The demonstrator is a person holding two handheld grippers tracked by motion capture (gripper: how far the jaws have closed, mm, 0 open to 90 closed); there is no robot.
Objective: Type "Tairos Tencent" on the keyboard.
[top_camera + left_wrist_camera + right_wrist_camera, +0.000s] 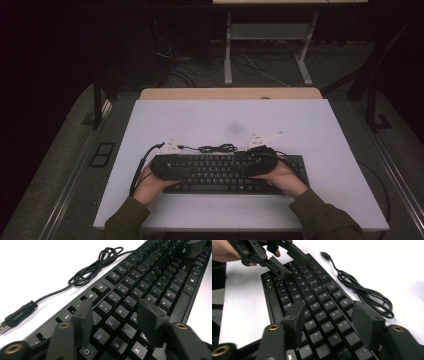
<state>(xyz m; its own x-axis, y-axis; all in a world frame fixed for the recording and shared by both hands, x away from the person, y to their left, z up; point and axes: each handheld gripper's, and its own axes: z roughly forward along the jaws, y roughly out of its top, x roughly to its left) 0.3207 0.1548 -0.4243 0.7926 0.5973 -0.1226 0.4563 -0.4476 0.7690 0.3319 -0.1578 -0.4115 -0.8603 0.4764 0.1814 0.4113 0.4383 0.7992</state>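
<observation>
A black keyboard (225,175) lies across the near middle of the white table top (230,117). Its cable (217,148) is coiled just behind it and ends in a USB plug (17,316). My left gripper (172,166) is over the keyboard's left end. In the left gripper view it (116,306) stands open above the letter keys (120,311), with nothing between the jaws. Over the right half, my right gripper (252,157) points left. In its own view it (329,307) is open above the keys. The left gripper (287,258) appears there too, open.
Bare white surface lies behind and to both sides of the keyboard. A wooden strip (230,93) borders the table's far edge. Beyond it stand a desk frame (267,45) and loose floor cables (190,70). A hand (222,251) holds the left gripper.
</observation>
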